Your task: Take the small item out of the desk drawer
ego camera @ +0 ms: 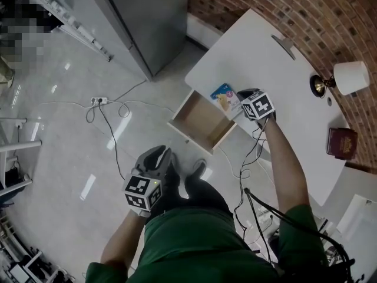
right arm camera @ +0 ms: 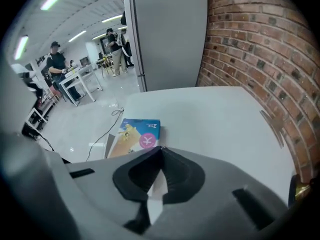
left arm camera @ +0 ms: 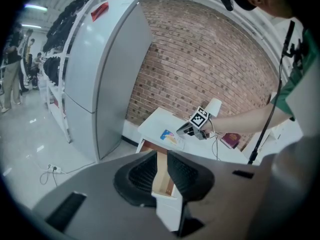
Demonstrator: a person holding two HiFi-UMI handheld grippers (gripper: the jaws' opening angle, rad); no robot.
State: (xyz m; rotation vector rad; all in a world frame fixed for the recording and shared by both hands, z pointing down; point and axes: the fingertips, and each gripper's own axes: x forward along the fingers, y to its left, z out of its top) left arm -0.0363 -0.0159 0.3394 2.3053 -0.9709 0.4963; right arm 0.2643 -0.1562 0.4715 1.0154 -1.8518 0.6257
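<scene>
A small blue packet with a pink circle lies flat on the white desk, at the edge just above the drawer. The wooden drawer stands pulled out and looks empty inside. My right gripper is shut; its tips rest by the packet's near corner, and nothing is pinched between them. Low over the floor near my body hangs my left gripper, its jaws open and empty, pointing toward the drawer and the packet.
A table lamp and a dark red booklet sit at the desk's right end against the brick wall. A tall grey cabinet stands left of the desk. A power strip and cables lie on the floor. People stand far off.
</scene>
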